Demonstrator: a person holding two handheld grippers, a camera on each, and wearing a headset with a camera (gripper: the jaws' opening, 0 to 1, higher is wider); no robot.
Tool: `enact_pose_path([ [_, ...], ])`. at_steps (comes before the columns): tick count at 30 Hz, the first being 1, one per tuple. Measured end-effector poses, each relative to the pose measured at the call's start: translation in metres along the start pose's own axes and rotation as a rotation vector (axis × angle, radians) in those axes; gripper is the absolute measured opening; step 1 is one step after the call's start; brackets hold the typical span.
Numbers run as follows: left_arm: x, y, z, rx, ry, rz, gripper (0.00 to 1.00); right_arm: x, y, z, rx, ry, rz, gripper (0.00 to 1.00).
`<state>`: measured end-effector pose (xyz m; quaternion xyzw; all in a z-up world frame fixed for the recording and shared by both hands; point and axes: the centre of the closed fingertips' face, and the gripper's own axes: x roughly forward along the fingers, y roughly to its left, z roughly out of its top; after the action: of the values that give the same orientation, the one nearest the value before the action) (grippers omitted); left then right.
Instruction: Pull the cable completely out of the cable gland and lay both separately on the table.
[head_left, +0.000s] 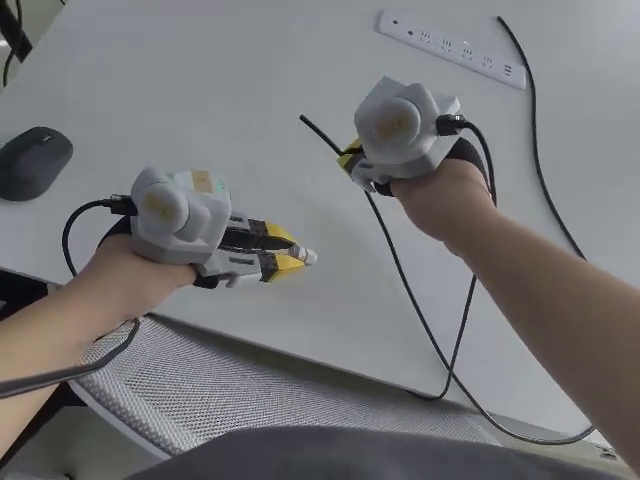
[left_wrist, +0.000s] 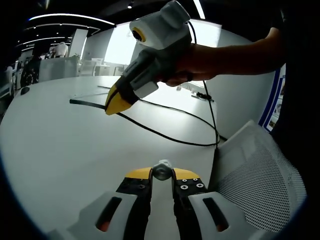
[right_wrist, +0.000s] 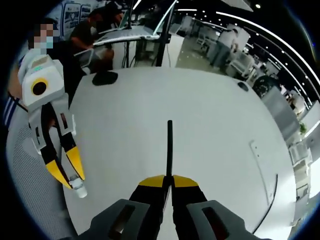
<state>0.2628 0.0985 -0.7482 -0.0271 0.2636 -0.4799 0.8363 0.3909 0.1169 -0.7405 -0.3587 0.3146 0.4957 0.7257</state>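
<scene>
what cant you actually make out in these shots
- Head view: the right gripper has its jaws under its own body and the hand, which hides how they hold the cable.
- Left gripper view: the cable gland at the left gripper tips is small and blurred, so its parts cannot be told.
- Head view: the cable's far end drops past the table edge, out of sight.

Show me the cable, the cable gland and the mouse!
cable (right_wrist: 169, 145), right gripper view, its straight free end.
cable gland (left_wrist: 161, 170), left gripper view, its rounded grey top.
mouse (head_left: 32, 160), head view, its dark back.
</scene>
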Motion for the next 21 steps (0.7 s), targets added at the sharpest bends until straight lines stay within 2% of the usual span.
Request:
enact_pose_path([
  [7,-0.003,0.009,-0.005,-0.001,0.001,0.012,0.15,0.021,0.013,0.016,-0.056,-0.006,0.047,0.00],
  [9,-0.003,0.012,-0.008,-0.001,0.004,0.017,0.15,0.029,0.021,0.019,-0.091,-0.003,0.078,0.00],
  [14,-0.003,0.019,-0.015,-0.007,0.012,0.028,0.15,0.046,0.035,0.019,-0.145,0.013,0.131,0.00],
  [17,-0.002,0.023,-0.017,-0.038,-0.003,0.026,0.15,0.052,0.042,0.019,-0.153,0.022,0.156,0.00],
  [21,-0.001,0.031,-0.025,-0.040,0.010,0.044,0.15,0.058,0.052,0.016,-0.189,0.032,0.194,0.00],
])
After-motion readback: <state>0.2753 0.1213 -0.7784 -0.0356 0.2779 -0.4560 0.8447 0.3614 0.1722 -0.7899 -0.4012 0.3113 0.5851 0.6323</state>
